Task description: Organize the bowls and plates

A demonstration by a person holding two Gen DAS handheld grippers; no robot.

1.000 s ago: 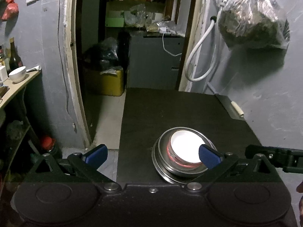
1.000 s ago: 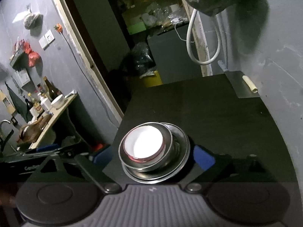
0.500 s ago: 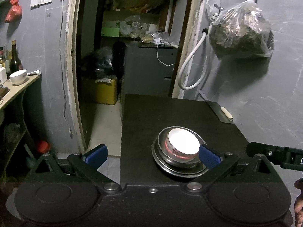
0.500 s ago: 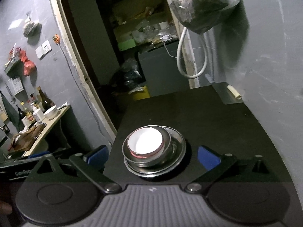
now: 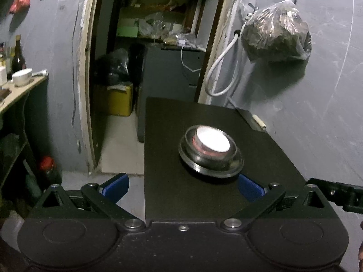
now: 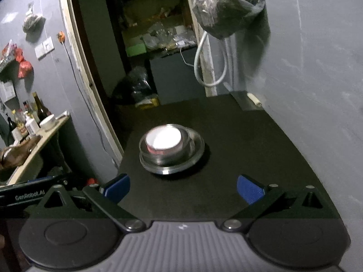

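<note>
A bag [image 5: 275, 34] hangs on the wall and a hose [image 5: 223, 68] loops below it. The bowls [image 5: 211, 150] sit stacked on the counter [image 5: 172, 136], just ahead of the left tool [image 5: 182, 185] and right tool [image 6: 182, 187]. Both are wide open, holding nothing.

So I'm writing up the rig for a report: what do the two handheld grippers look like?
Both are matte black linkage frames with silver pivot screws and blue ribbed fingertip pads. The left gripper has a speckled black body; the right gripper has a grey ribbed one. White "GenRobot.AI" lettering marks the left one's side.
</note>
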